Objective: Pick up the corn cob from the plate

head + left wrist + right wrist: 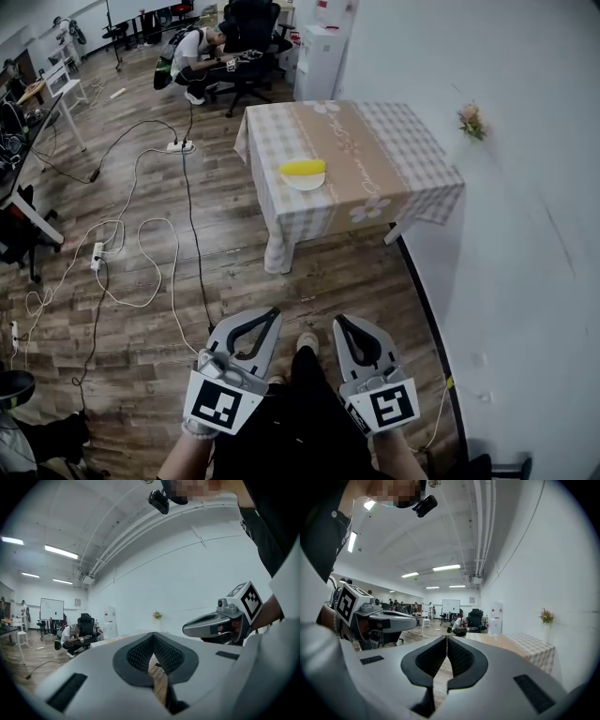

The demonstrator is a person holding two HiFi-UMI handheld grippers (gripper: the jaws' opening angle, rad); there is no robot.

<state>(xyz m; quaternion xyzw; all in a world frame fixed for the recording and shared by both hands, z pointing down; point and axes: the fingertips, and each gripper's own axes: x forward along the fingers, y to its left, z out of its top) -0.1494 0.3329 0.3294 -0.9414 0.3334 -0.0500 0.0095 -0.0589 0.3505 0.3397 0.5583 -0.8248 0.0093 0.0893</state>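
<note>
Ahead, a checked table (375, 150) is seen well apart from the left gripper (272, 314) and right gripper (342, 323), both held with jaws closed and empty, and on its white plate (305, 182) the yellow corn cob (303, 168) is laid.

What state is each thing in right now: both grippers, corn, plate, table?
left gripper: jaws shut, empty, held low over the floor, short of the table.
right gripper: jaws shut, empty, beside the left one.
corn cob: lying on the plate, untouched.
plate: on the table near its front edge, holding the corn.
table: standing by the wall, covered with a checked cloth.
</note>
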